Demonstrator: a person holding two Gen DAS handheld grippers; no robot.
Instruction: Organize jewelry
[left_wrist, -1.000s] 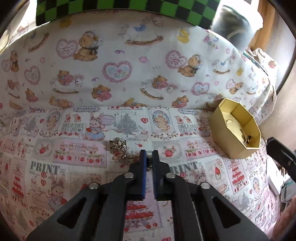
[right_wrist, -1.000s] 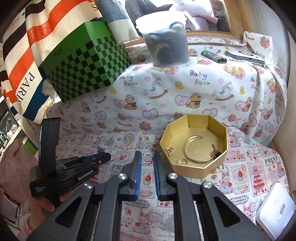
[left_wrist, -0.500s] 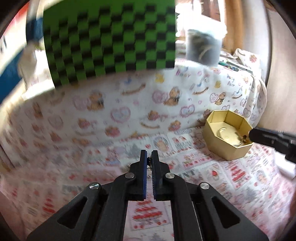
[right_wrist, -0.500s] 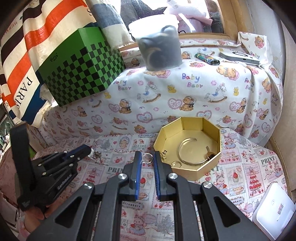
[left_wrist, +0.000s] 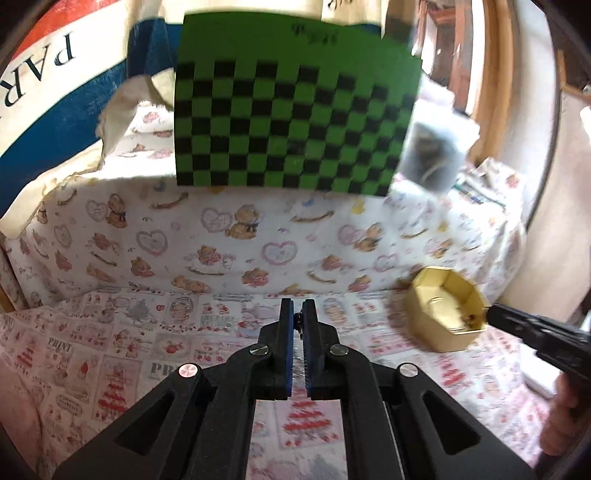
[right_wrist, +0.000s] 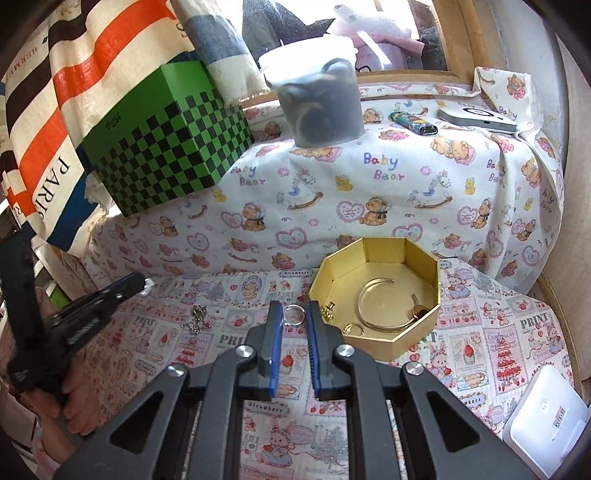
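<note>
My left gripper (left_wrist: 297, 314) is shut on a small sparkly jewel piece (right_wrist: 149, 284), held above the patterned cloth; in the right wrist view the left gripper (right_wrist: 142, 284) is at the left. My right gripper (right_wrist: 294, 314) is partly open, its fingers on either side of a silver ring (right_wrist: 294, 315) on the cloth. A gold octagonal box (right_wrist: 380, 295) just right of it holds a gold bangle (right_wrist: 373, 306) and small gold pieces; it also shows in the left wrist view (left_wrist: 445, 314). A silver chain piece (right_wrist: 197, 319) lies on the cloth.
A green checkered box (right_wrist: 166, 147) and a translucent tub (right_wrist: 317, 99) stand on the raised cloth-covered ledge behind. A lighter (right_wrist: 413, 122) and a flat white device (right_wrist: 478, 119) lie at the back right. A white case (right_wrist: 545, 421) lies at the front right.
My left gripper has lifted off the cloth with the sparkly piece and tilted upward. My right gripper's jaws have widened slightly around the ring.
</note>
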